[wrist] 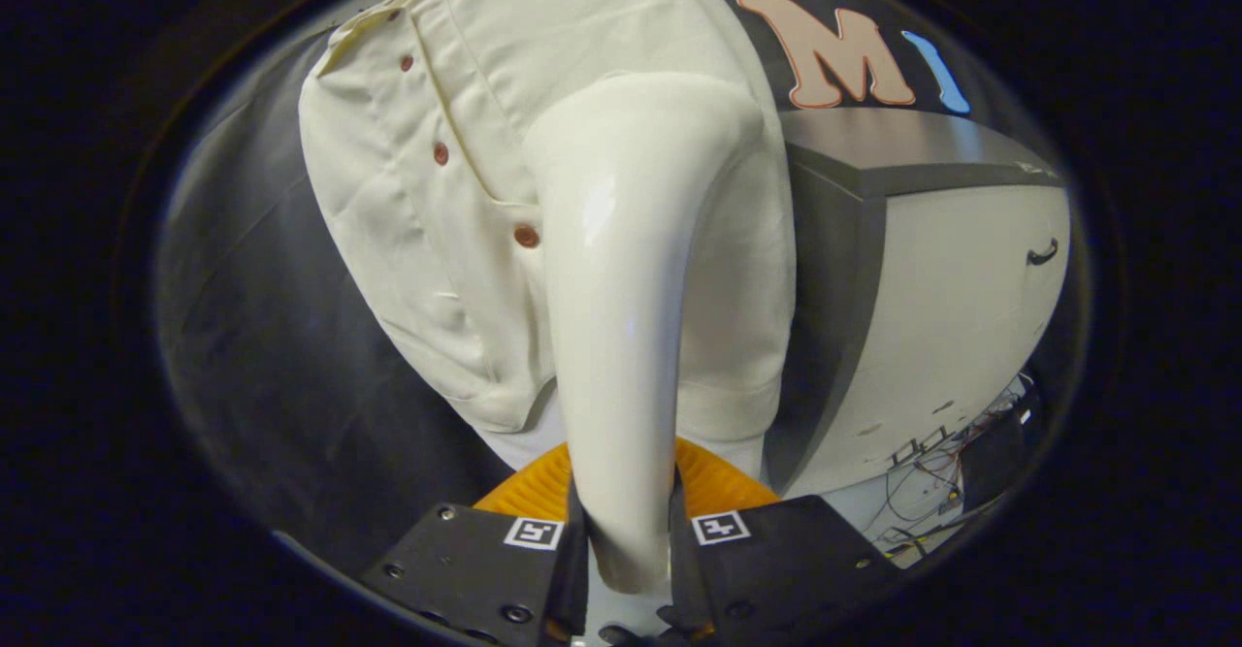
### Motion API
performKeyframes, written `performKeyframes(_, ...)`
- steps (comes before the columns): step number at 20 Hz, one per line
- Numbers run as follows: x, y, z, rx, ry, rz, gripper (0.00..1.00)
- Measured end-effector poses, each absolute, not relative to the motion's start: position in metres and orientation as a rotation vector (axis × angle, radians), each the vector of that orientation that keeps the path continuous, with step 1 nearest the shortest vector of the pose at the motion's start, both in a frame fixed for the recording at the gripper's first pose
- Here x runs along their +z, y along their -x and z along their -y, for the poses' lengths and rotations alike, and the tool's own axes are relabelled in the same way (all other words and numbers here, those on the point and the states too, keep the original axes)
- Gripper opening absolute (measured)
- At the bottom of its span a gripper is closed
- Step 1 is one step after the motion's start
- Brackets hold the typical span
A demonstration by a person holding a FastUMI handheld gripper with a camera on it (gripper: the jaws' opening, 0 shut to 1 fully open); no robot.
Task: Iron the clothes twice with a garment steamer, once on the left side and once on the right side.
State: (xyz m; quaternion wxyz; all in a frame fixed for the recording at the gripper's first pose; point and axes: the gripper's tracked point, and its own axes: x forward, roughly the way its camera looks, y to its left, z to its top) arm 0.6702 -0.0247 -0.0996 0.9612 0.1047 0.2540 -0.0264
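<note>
We could not see the steamer's (pixel 621 337) head face, turned toward the shirt (pixel 427 201); its handle hid part of the shirt's front and hem.

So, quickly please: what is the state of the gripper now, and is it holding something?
Gripper: shut on the glossy cream-white garment steamer; both black fingers press its handle, and its head lies against the cream buttoned shirt.
</note>
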Motion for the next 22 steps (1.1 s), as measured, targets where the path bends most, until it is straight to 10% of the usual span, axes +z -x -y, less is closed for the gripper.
performKeyframes(22,-0.015,-0.437,-0.024,-0.217,-0.121,-0.303,0.34)
